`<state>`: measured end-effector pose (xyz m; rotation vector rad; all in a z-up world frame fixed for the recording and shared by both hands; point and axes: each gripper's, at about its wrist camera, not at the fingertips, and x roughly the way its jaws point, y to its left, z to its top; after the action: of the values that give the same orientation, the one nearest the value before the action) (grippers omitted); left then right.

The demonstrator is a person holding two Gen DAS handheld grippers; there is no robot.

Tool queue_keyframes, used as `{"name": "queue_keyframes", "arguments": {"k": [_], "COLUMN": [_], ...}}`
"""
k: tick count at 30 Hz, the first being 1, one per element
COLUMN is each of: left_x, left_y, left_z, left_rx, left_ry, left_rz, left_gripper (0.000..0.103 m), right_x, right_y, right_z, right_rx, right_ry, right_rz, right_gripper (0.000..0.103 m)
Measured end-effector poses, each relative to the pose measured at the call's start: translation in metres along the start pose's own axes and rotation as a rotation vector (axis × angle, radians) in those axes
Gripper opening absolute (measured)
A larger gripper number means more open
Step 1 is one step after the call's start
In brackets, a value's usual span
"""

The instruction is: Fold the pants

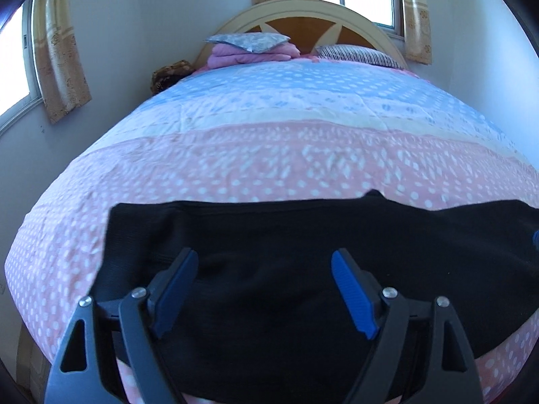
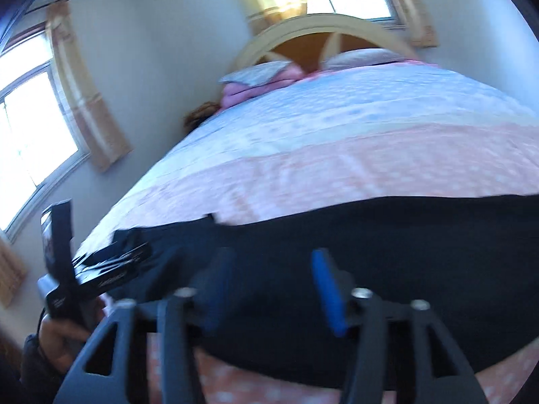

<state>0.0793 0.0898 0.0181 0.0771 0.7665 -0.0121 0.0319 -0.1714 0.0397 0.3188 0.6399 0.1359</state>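
Note:
Black pants (image 1: 303, 235) lie flat across the near end of the bed, folded into a wide band close to the front edge. In the left wrist view my left gripper (image 1: 264, 259) hovers over the left part of the pants, its blue pads wide apart with nothing between them. The right wrist view is blurred. There my right gripper (image 2: 271, 259) is over the pants (image 2: 404, 235), with its jaws apart and no cloth pinched. A person's hand (image 2: 59, 336) grips the other tool's handle at the lower left.
The bed's quilt (image 1: 269, 155) is pink with white dots, blue farther back. A pink folded blanket (image 1: 249, 55) and pillows (image 1: 357, 54) lie by the arched headboard (image 1: 303, 6). Curtained windows (image 1: 17, 77) are on the left and behind.

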Motion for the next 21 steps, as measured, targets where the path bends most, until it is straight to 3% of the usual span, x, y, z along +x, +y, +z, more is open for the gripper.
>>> {"name": "queue_keyframes", "arguments": {"k": [5,13,18,21], "left_x": [0.013,0.014,0.017,0.018], "left_y": [-0.015,-0.01,-0.006,-0.009], "left_z": [-0.007,-0.015,-0.015,-0.015], "left_rx": [-0.008,-0.034,-0.063,-0.059], "left_ry": [0.056,0.054,0.064,0.061], "left_rz": [0.013,0.026,0.012,0.037], "left_gripper": [0.085,0.093,0.096,0.1], "right_x": [0.008,-0.005,-0.017,-0.036], "right_y": [-0.034,-0.016,-0.023,-0.035], "right_z": [-0.01,-0.026,-0.029,-0.025], "right_rx": [0.017,-0.174,-0.142,-0.057], "right_ry": [0.085,0.068,0.069,0.016], "right_rz": [-0.096,-0.197,-0.188,-0.183], "right_gripper": [0.06,0.06,0.06,0.06]}}
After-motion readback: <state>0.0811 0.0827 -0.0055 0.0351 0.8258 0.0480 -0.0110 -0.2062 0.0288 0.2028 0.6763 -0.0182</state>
